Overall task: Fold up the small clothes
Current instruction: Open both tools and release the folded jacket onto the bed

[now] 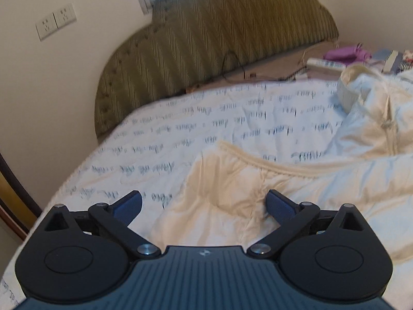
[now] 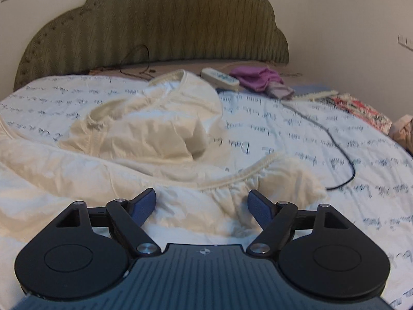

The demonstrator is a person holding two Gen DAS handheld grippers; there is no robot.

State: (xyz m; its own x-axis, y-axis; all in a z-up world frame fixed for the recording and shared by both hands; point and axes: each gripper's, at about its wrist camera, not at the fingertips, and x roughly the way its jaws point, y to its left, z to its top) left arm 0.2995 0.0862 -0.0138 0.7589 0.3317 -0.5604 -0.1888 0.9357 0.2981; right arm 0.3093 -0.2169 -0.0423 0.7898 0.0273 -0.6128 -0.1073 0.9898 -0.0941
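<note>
1. Left wrist view: my left gripper (image 1: 204, 205) hung over the cream garment (image 1: 232, 180) with its jaws spread wide and nothing between the blue pads (image 1: 129, 205), so I judged the cloth free to settle flat. The garment lay from six o'clock out toward three, thin, creased cotton with a ribbed, curving hem, on the quilted bedspread (image 1: 180, 118).

2. Right wrist view: my right gripper (image 2: 201, 206) also stood open and empty, poised above the gathered hem (image 2: 232, 178) at twelve o'clock of its fingers. A black cable (image 2: 335, 139) snaked at two o'clock; the padded green headboard (image 2: 155, 20) rose behind.
</note>
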